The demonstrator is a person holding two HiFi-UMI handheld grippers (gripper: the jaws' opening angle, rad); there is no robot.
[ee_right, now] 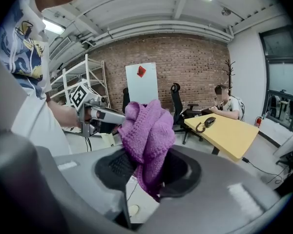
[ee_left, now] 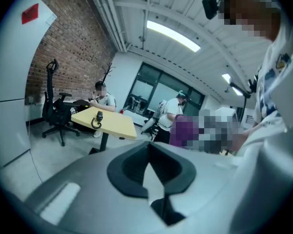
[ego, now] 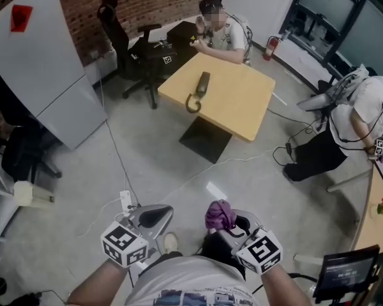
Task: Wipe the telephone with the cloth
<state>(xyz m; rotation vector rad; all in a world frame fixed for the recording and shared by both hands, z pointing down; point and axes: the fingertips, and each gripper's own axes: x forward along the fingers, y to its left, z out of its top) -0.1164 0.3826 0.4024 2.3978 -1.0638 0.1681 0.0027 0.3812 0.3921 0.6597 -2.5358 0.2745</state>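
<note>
Short of the yellow table [ego: 242,107], the approach likely wanted a steady clamp: the right gripper [ego: 232,229] pinched the purple cloth [ego: 220,214], a bunch left free for wiping; the left gripper [ego: 152,217] was pressed together, empty. The telephone [ego: 203,85] lay on the table, well apart from both grippers.

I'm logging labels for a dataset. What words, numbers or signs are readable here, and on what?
None can be read.
Red sticker on white panel: no letters visible.
Screen at lower right: text too small.
Shirt print: blurred.
Marker cubes: patterns only.
</note>
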